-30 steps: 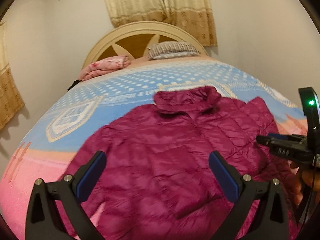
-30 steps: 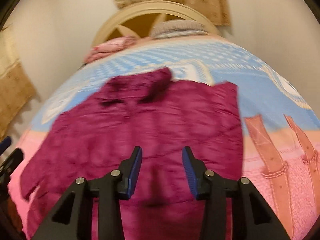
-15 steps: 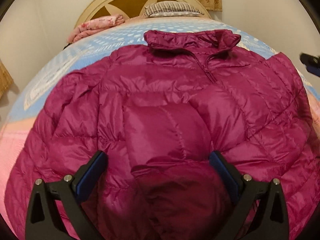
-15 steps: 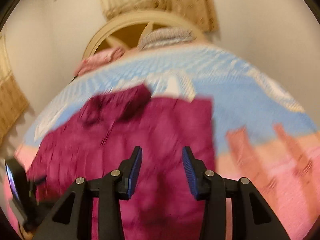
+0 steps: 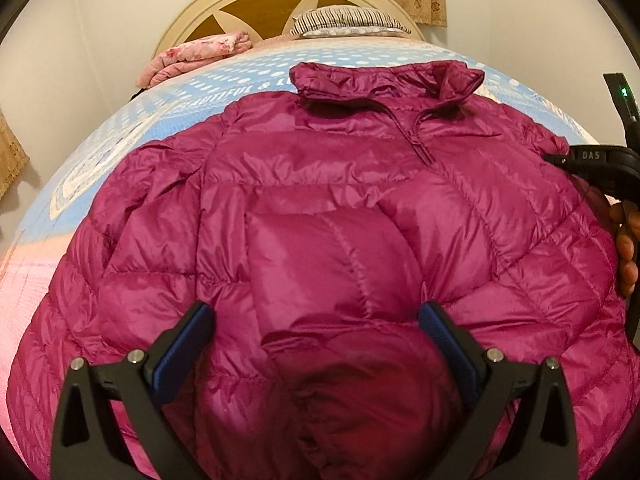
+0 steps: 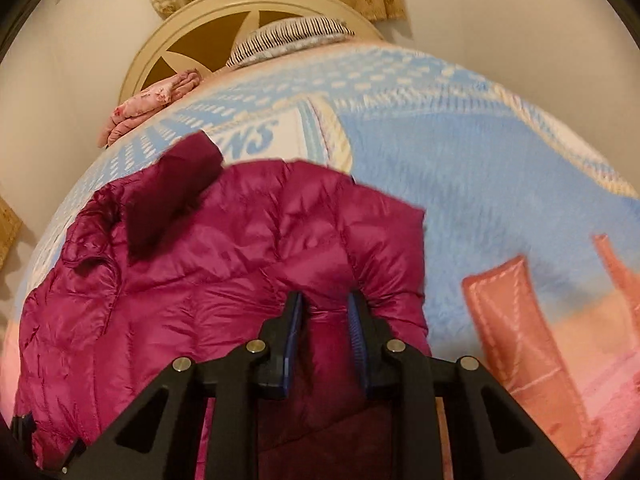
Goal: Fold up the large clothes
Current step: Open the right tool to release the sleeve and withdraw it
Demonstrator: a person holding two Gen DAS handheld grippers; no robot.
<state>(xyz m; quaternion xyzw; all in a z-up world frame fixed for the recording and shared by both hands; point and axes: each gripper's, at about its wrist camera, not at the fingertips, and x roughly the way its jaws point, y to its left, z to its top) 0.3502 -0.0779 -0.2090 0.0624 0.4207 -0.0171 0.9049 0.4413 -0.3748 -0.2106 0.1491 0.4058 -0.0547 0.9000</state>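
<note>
From the left wrist, the left tool [image 5: 316, 328] is seen spread wide, its blue pads [image 5: 182, 350] set down on either side of a puffed bulge of the magenta down jacket [image 5: 360, 208], which is not gripped. The jacket is laid out on the bed [image 5: 120, 128], collar [image 5: 384, 80] ahead of the tool, toward the headboard [image 5: 280, 4]. To the right, the other tool and a hand [image 5: 626, 252] are visible at the jacket's edge.

From the right wrist, the right tool [image 6: 324, 312] is seen narrow, its jaws closing, with a fold of the jacket [image 6: 240, 248] between the pads at the garment's right edge. Blue and pink blanket [image 6: 480, 184] is spread to the right of the tool. A striped pillow [image 6: 288, 36] and a folded floral cloth [image 6: 148, 104] lie far ahead.
</note>
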